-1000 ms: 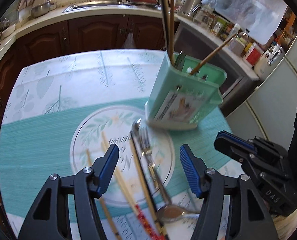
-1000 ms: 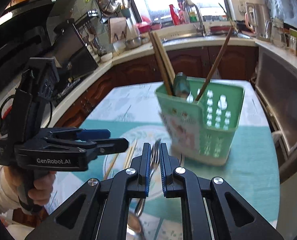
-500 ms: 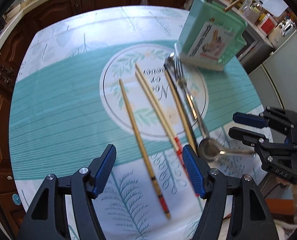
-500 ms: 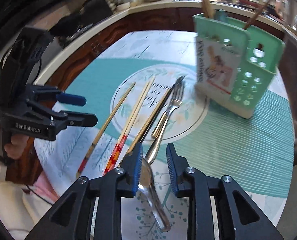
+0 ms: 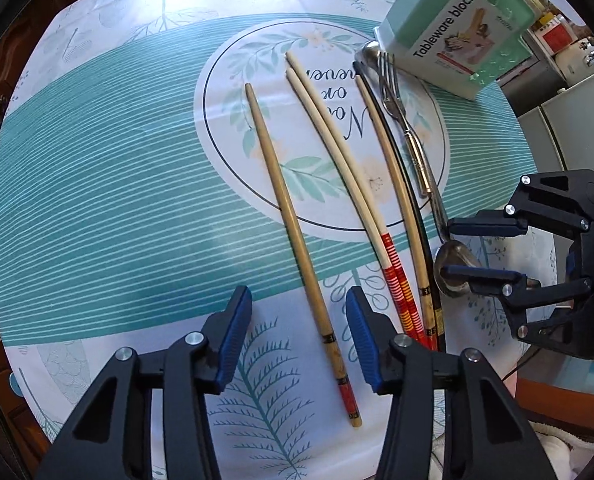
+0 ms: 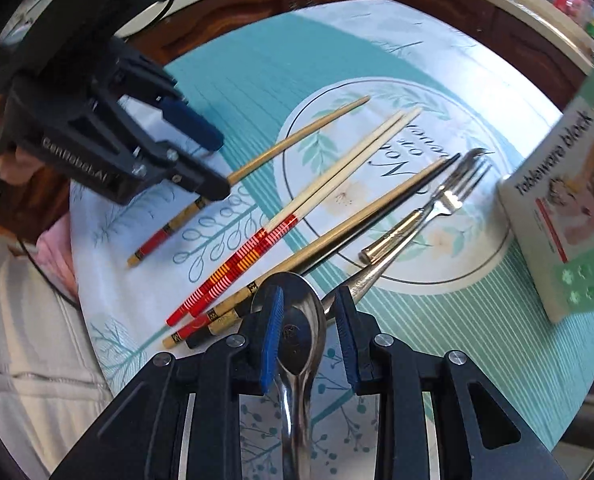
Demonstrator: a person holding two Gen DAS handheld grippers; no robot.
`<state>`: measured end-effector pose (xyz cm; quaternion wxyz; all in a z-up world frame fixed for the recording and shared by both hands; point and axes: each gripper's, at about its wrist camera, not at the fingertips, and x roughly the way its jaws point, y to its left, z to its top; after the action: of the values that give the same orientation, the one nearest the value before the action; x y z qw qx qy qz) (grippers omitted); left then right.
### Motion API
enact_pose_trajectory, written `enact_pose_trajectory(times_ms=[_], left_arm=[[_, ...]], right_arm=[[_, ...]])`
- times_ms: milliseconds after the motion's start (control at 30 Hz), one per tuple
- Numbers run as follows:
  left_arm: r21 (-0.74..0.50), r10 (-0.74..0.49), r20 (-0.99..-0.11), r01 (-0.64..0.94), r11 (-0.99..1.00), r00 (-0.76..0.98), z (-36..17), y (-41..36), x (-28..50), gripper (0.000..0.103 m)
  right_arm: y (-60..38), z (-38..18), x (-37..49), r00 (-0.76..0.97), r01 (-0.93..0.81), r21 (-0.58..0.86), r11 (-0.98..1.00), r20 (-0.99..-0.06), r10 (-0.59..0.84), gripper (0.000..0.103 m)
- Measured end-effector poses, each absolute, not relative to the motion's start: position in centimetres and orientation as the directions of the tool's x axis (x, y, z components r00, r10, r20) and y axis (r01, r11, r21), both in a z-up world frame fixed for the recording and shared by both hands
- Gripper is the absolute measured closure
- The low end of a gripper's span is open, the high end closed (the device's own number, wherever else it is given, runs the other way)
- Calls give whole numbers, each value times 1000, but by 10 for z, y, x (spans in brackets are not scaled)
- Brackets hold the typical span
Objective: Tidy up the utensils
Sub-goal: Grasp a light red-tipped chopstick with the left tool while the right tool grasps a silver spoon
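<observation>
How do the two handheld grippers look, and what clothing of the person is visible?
Both grippers are black, angular frames with silver bolts and ribbed blue pads on the fingers. The left gripper carries white "GenRobot.AI" lettering and a black cable; the right gripper shows the same black linkages. The person wears a pale, light-coloured garment.

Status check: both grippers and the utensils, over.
Left gripper closing astride a lone chopstick, not pinching yet. Right gripper open astride the spoon. Fork and other chopsticks loose on the table; holder clear.

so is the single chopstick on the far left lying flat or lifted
Lying flat. The single chopstick rests full length on the tablecloth, between the left gripper pads, whose jaws are closing without touching it.
</observation>
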<state>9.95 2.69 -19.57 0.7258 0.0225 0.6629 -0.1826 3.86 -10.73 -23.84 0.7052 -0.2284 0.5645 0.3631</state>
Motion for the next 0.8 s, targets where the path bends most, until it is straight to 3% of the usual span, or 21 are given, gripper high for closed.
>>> enact_pose_trajectory(times_ms=[167, 233, 367, 633, 800], left_arm=[[-195, -217, -975, 302, 933, 41, -196, 22, 107, 57], [-190, -210, -977, 305, 933, 34, -198, 18, 111, 57], [-176, -191, -981, 303, 937, 23, -199, 11, 117, 57], [-125, -137, -990, 307, 943, 17, -204, 2, 125, 57], [-64, -76, -997, 312, 948, 27, -206, -2, 128, 57]], right_arm=[[-97, -242, 43, 37, -822, 108, 560, -970, 240, 76], [-92, -243, 44, 19, -841, 107, 531, -974, 227, 86], [-86, -240, 40, 29, -856, 84, 510, -977, 209, 97], [-112, -211, 34, 211, -772, -9, 636, -947, 243, 102], [-131, -205, 17, 390, -660, -150, 736, -906, 166, 102]])
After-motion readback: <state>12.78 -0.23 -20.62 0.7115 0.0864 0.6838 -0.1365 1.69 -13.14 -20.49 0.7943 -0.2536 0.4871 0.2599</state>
